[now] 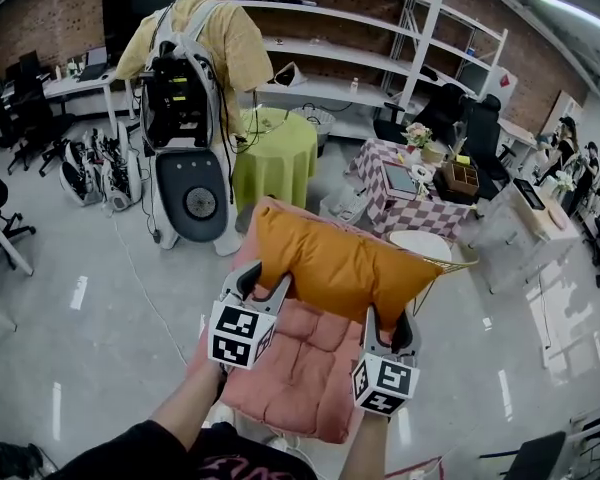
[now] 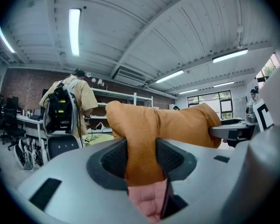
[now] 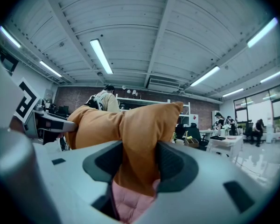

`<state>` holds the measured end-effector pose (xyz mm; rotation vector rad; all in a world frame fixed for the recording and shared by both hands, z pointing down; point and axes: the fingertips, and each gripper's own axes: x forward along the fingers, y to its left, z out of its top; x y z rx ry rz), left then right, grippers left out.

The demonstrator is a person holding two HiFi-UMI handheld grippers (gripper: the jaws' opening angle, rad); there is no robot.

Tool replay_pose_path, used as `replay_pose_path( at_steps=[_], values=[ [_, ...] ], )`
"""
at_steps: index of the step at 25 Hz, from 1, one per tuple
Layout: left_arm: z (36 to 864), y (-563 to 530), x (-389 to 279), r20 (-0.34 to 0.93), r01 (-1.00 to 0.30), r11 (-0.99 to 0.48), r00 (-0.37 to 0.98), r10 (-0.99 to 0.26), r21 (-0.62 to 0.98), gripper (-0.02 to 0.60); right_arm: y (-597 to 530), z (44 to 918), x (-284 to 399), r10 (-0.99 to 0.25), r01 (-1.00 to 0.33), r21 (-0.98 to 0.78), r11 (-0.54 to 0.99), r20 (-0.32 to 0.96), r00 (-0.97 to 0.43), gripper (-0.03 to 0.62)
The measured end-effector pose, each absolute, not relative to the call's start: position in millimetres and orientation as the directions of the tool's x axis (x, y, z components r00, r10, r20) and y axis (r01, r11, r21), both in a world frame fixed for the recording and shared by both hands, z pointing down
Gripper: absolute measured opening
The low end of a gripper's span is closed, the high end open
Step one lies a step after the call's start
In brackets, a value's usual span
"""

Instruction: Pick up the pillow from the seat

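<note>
Lift step: left gripper (image 1: 265, 284) and right gripper (image 1: 390, 324) jaws both clamp the orange pillow (image 1: 335, 263); next, raise it evenly off the pink seat (image 1: 300, 368)

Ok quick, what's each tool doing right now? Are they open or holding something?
Left tool: closed, pinching one end of the orange pillow.
Right tool: closed, pinching the other end of the orange pillow.
</note>
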<state>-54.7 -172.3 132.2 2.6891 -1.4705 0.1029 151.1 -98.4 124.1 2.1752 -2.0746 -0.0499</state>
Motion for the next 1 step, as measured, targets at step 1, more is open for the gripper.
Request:
replay_pose_path(
  at_steps=[1],
  values=[
    [132.1,-173.3,-55.0,0.096,-0.842,-0.538,0.539,-0.837,0.037,0.187,-99.1,123.1,150.5,-0.996,-0.992,0.121,-0.043,0.071,0.052,0.238]
  ],
)
